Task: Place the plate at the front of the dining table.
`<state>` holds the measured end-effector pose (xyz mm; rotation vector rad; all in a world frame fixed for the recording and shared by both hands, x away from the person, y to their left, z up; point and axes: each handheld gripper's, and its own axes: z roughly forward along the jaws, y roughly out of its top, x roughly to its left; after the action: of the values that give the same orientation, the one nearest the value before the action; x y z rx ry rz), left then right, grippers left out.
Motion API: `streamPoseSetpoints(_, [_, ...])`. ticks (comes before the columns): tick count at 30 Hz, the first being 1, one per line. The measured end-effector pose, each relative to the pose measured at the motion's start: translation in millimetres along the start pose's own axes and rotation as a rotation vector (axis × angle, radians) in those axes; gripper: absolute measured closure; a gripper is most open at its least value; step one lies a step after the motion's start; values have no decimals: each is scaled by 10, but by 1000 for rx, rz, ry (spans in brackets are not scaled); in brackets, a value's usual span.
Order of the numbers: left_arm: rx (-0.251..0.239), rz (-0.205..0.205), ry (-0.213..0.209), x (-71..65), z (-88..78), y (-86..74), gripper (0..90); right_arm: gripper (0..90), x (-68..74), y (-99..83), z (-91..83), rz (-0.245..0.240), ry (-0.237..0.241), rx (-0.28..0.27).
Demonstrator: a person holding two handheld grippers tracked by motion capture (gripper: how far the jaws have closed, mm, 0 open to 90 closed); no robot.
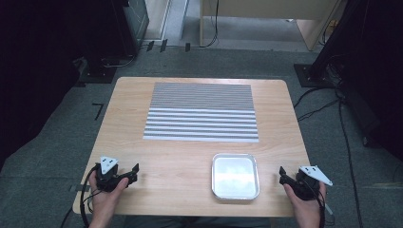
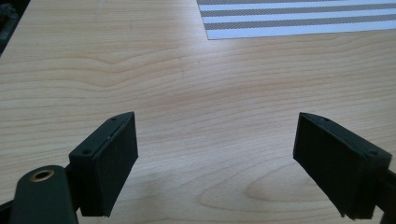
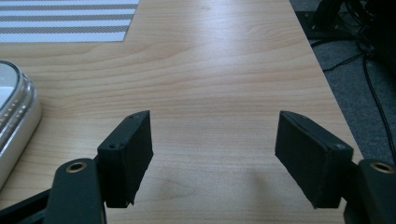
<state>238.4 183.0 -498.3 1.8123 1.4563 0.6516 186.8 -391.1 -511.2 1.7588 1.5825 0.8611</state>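
- Pale wooden table [image 1: 180, 166] on grey carpet, striped mat [image 1: 201, 112] at its far half.
- Left gripper [image 1: 134, 172] at near left corner, jaws spread, nothing between.
- Right gripper [image 1: 282, 175] at near right edge, jaws spread, empty.
- Silver foil tray [image 1: 235, 176] between grippers, nearer the right one, untouched.

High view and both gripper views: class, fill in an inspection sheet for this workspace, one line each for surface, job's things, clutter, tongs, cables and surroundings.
Surface: light wooden table, bare at the near left.
Job's things: striped mat lying flat at the far middle; empty silver tray on the near side, right of centre.
Clutter: nothing seen on the table.
Tongs: left tongs open above the near left corner, nothing between the jaws; right tongs open at the near right edge, beside the tray but apart from it.
Cables: black cable trailing from the left tongs; loose cables on the floor at right.
Surroundings: grey carpet; wooden furniture beyond the table.
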Motion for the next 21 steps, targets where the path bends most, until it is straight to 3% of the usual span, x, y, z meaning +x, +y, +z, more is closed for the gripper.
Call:
streamPoseSetpoints(16, [-30, -19, -45, -198, -55, 39, 141, 314, 86, 37, -127, 9, 59, -41])
streamPoseSetpoints(19, [-39, -7, -55, -292, -62, 60, 141, 393, 107, 60, -182, 55, 103, -45])
streamPoseSetpoints(21, [-41, -6, -58, -327, -64, 67, 141, 403, 106, 69, -194, 61, 120, -55])
